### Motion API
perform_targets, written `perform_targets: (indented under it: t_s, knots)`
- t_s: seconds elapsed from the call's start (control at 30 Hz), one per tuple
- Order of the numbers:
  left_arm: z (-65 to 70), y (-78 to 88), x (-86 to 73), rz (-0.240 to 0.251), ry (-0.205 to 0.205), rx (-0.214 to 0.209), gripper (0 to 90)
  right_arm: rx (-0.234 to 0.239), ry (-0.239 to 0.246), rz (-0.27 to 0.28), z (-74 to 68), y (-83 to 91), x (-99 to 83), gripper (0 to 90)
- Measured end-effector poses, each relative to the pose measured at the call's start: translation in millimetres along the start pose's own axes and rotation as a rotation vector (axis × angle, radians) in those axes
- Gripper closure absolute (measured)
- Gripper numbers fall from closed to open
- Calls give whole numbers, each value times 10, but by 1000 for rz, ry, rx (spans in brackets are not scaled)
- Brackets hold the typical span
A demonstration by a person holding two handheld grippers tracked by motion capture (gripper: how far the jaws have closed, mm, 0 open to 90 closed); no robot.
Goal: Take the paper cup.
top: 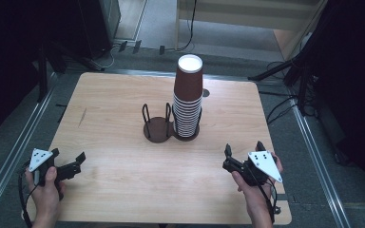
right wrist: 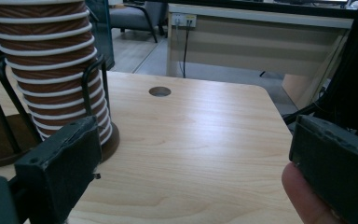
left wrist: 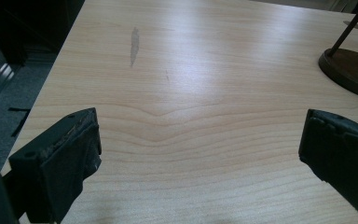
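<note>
A: Surface check. What does the table [top: 114, 99] look like, and what surrounds it?

B: Light wood-grain top with rounded corners, one grey scuff [left wrist: 134, 44] near its left edge and one round hole [right wrist: 160, 91] toward the far side. Grey floor around it, cables at the far end, dark stands on both sides.

A: Item count?

B: One stack of brown cups [top: 188, 97], upside down, white rims showing as bands; individual cups are too many to count reliably. One dark holder [top: 159, 129] with two round wire-framed bays: the stack stands in the right bay, the left bay is empty.

A: Grippers?

B: Two. Left gripper [top: 71, 164] near the table's left front, jaws spread wide over bare wood. Right gripper [top: 242, 148] at the right front, jaws equally wide apart, holding nothing, well short of the stack.
</note>
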State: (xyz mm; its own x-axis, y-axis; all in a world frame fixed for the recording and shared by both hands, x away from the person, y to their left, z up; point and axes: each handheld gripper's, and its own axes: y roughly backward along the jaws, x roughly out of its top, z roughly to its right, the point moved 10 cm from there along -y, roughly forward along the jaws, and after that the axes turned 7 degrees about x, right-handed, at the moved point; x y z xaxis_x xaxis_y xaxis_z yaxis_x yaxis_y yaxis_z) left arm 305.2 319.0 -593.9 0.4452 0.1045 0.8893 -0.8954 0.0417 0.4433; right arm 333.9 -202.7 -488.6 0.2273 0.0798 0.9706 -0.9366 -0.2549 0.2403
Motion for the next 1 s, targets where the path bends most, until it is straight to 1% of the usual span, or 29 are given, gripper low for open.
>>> perform_targets:
  t_s: [0.13, 0.23, 0.33, 0.4, 0.43, 0.53, 0.6, 0.83, 0.87, 0.93, 1.0]
  knots:
    - [9, 1, -2, -1, -6, 1, 0, 6, 4, -6, -50, -49, 67, 18]
    - [7, 3, -2, -1, -3, -4, 0, 10, 13, -7, -89, -83, 124, 18]
    - [8, 1, -1, -1, -2, -3, 0, 20, 15, -2, -154, -118, 198, 18]
    - [14, 1, -2, -1, -12, -2, 0, 24, 17, 0, -170, -126, 217, 19]
    - [20, 0, -1, 2, -17, 2, 0, 33, 21, 4, -211, -140, 250, 19]
    - [35, -1, -7, -2, -40, 7, 0, 39, 24, 9, -249, -156, 281, 18]
    - [43, -2, -8, -1, -46, 8, 0, 44, 26, 12, -282, -170, 314, 18]
    - [41, -2, -7, -1, -42, 6, 0, 63, 30, 21, -385, -213, 408, 18]
    - [41, -2, -8, -2, -42, 6, 0, 71, 29, 24, -418, -226, 433, 19]
    - [42, -1, -8, -1, -43, 5, 0, 75, 32, 25, -431, -233, 444, 19]
    - [44, 4, -5, 3, -43, 2, 0, 72, 36, 31, -452, -252, 467, 20]
